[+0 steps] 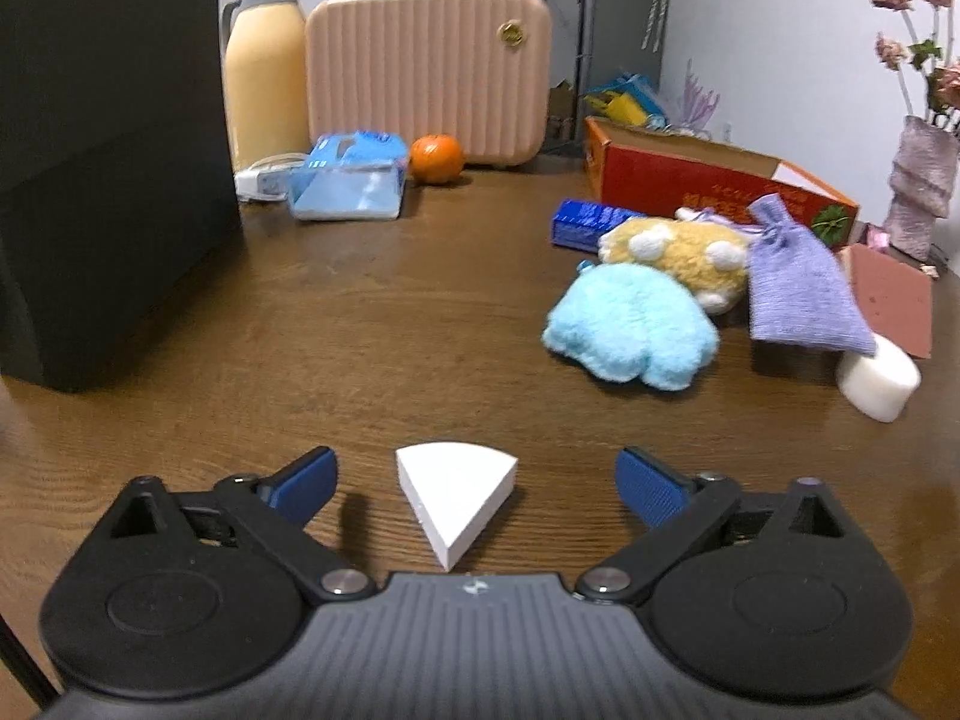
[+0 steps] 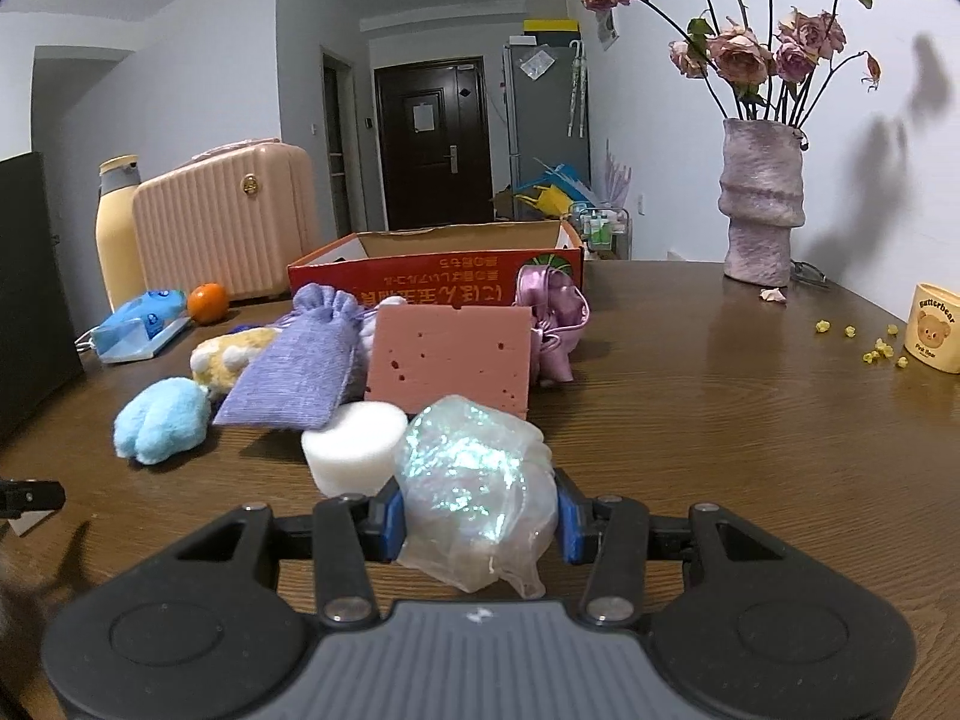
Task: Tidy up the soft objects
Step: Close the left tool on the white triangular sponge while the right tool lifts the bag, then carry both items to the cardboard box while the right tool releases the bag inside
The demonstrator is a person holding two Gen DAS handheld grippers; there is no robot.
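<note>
My left gripper [image 1: 477, 486] is open, its blue pads on either side of a white foam wedge [image 1: 457, 495] lying on the wooden table. My right gripper [image 2: 480, 516] is shut on an iridescent translucent pouch [image 2: 474, 480]. Beyond it lie a white foam cylinder [image 2: 354, 447], a pink sponge slab [image 2: 450, 354], a lilac knit pouch [image 2: 294, 360], a blue plush [image 2: 159, 420], a yellow plush [image 2: 231, 354] and a shiny purple pouch [image 2: 555, 315]. The blue plush [image 1: 630, 330], yellow plush [image 1: 684, 255] and lilac pouch [image 1: 792, 282] also show in the left wrist view.
An open red cardboard box [image 2: 438, 264] stands behind the pile. A pink case [image 1: 429, 72], yellow thermos [image 1: 264, 78], orange [image 1: 436, 158] and tissue pack [image 1: 348, 177] stand at the back. A black block [image 1: 102, 150] is at left. A vase [image 2: 759, 204] and cup [image 2: 936, 327] are at right.
</note>
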